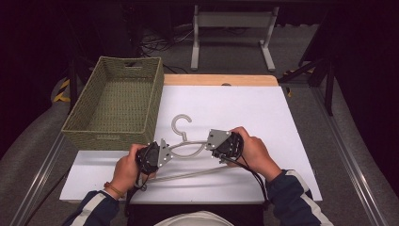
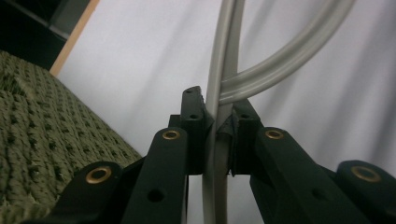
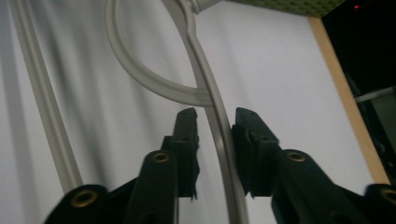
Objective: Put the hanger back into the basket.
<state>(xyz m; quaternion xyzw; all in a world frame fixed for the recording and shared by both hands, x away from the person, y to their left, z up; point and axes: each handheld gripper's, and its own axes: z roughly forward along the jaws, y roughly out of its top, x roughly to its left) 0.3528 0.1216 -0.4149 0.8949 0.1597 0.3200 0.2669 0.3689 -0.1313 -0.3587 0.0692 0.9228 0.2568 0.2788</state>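
A grey plastic clothes hanger (image 1: 188, 149) lies flat on the white table top (image 1: 235, 106), its hook (image 1: 181, 123) pointing away from me. In the left gripper view my left gripper (image 2: 219, 108) is shut on the hanger (image 2: 225, 56) where its arm meets the curved inner loop; it sits at the hanger's left end (image 1: 165, 153). My right gripper (image 1: 212, 144) is at the hanger's right shoulder. Its jaws stand open around the hanger arm (image 3: 205, 70), which runs between the pads of the right gripper (image 3: 215, 119) close to the right one, with a gap on the left.
A green woven basket (image 1: 115, 134) stands at the table's left, just beyond my left hand; its wall also shows in the left gripper view (image 2: 42, 140). A wooden strip (image 1: 221, 80) edges the far side. White table surface extends to the right and beyond the hanger.
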